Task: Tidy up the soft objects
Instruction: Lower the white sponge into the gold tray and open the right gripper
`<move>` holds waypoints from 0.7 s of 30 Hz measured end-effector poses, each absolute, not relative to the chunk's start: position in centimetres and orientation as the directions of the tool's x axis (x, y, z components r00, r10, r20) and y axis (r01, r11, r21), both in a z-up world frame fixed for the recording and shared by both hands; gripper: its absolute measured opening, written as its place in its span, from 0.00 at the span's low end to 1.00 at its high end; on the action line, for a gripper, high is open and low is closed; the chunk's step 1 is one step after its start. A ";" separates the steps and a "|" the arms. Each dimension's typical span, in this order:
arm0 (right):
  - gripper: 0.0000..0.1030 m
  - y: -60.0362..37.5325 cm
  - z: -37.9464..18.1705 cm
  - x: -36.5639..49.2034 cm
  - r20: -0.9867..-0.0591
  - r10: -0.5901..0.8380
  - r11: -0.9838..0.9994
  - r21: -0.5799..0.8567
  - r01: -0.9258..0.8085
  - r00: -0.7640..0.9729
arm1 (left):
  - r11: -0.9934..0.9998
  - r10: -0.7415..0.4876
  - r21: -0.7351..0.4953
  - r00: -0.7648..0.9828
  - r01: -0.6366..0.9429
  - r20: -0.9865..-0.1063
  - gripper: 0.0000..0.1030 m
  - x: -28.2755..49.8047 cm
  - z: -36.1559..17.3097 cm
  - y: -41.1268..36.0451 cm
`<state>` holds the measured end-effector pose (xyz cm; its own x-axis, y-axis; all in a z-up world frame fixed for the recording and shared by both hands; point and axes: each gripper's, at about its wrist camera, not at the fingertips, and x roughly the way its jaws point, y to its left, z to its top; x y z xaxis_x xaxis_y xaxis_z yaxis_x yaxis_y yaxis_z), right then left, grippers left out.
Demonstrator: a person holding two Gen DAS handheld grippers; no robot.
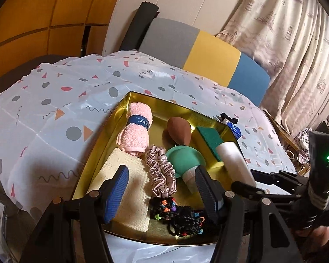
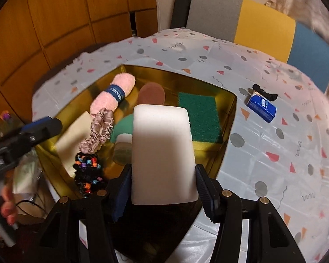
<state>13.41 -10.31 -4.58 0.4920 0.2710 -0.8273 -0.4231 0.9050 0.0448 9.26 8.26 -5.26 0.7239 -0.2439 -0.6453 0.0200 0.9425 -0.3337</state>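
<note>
A gold tin tray (image 1: 120, 107) (image 2: 230, 109) holds a rolled pink towel (image 1: 134, 129) (image 2: 114, 92), a brown makeup sponge (image 1: 178, 131) (image 2: 151, 94), a green-and-yellow scouring sponge (image 1: 209, 139) (image 2: 199, 118), a green puff (image 1: 182, 157), a pink satin scrunchie (image 1: 161, 173) (image 2: 97, 131), a cream cloth (image 1: 129, 188) and black beaded hair ties (image 1: 182, 217) (image 2: 87, 171). My right gripper (image 2: 163, 186) is shut on a white foam block (image 2: 162, 153) (image 1: 234, 160) above the tray's near right part. My left gripper (image 1: 162, 188) is open and empty over the tray's near edge.
A blue box (image 2: 262, 107) (image 1: 234, 129) and a black scrunchie (image 2: 266, 93) lie on the patterned tablecloth (image 2: 274, 153) right of the tray. A grey, yellow and blue chair back (image 1: 208, 59) stands behind the table. A curtain hangs at the right.
</note>
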 end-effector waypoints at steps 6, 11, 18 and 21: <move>0.70 -9.3 -4.9 13.2 -0.819 0.194 0.907 -0.059 -0.417 0.539 | 0.938 -0.253 -0.345 0.721 0.020 -0.646 0.62 9.1 -5.2 8.3; 0.75 -10.2 -3.5 12.3 -0.781 0.213 0.908 -0.063 -0.414 0.587 | 0.937 -0.257 -0.348 0.720 0.023 -0.644 0.62 9.0 -5.2 8.1; 0.75 -10.8 -2.9 12.2 -0.752 0.120 0.919 -0.163 -0.359 0.648 | 0.939 -0.264 -0.341 0.712 0.037 -0.650 0.62 8.9 -5.4 7.5; 0.75 -10.5 -3.4 12.7 -0.764 0.115 0.915 -0.167 -0.367 0.635 | 0.940 -0.268 -0.337 0.711 0.047 -0.650 0.62 8.8 -5.4 7.2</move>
